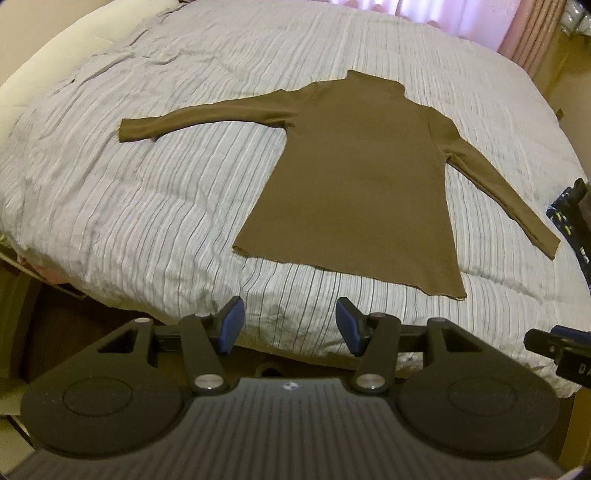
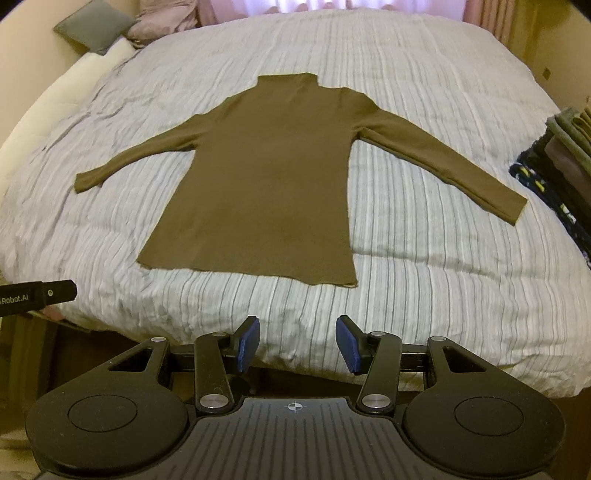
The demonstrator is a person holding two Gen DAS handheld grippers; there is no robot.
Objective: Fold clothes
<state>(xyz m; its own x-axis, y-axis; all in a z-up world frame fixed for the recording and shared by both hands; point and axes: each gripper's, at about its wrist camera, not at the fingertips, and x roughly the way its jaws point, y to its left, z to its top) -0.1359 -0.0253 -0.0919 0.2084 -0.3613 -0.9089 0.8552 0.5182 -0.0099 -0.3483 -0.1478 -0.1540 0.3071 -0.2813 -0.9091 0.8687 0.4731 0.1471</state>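
An olive-brown turtleneck top (image 2: 266,177) lies flat and unfolded in the middle of your striped bedspread (image 2: 424,258), collar pointing away from you, both sleeves spread outward. Your left gripper (image 1: 290,325) and right gripper (image 2: 297,343) hover near the bed's front edge, short of the hem, jaws spread wide and holding nothing. Stacked folded clothes (image 2: 554,162) sit at the bed's right edge.

A bed (image 2: 424,258) with a grey striped cover (image 1: 147,206) fills the view, a grey cushion (image 2: 94,31) at its far left corner, pink curtains (image 1: 532,40) behind.
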